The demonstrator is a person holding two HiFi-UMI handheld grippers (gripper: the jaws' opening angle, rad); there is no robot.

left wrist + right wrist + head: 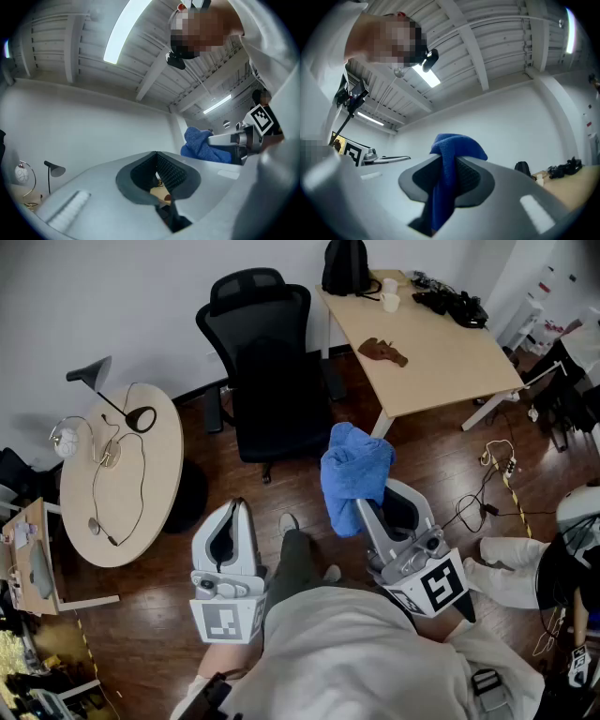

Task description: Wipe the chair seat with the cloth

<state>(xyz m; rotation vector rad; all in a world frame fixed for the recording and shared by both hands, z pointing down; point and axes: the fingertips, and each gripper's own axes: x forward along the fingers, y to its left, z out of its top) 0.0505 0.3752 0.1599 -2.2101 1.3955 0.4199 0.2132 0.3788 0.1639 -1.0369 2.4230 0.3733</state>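
In the head view, a black office chair (267,362) stands ahead of me on the wood floor, its seat (274,427) bare. My right gripper (366,507) is shut on a blue cloth (354,472), which bunches over its tips just right of the seat. The right gripper view shows the cloth (454,145) pinched between the jaws of that gripper (449,164) and hanging down through them. My left gripper (237,510) hovers lower left of the chair, shut, with nothing in it. In the left gripper view its tips (156,157) meet, and the cloth (201,145) shows off to the right.
A wooden desk (441,352) at the right carries a brown item (382,351), a white cup (390,298) and a black bag (345,266). A round table (141,493) with a lamp stands left. Cables (487,488) lie on the floor. A seated person's leg (511,568) is far right.
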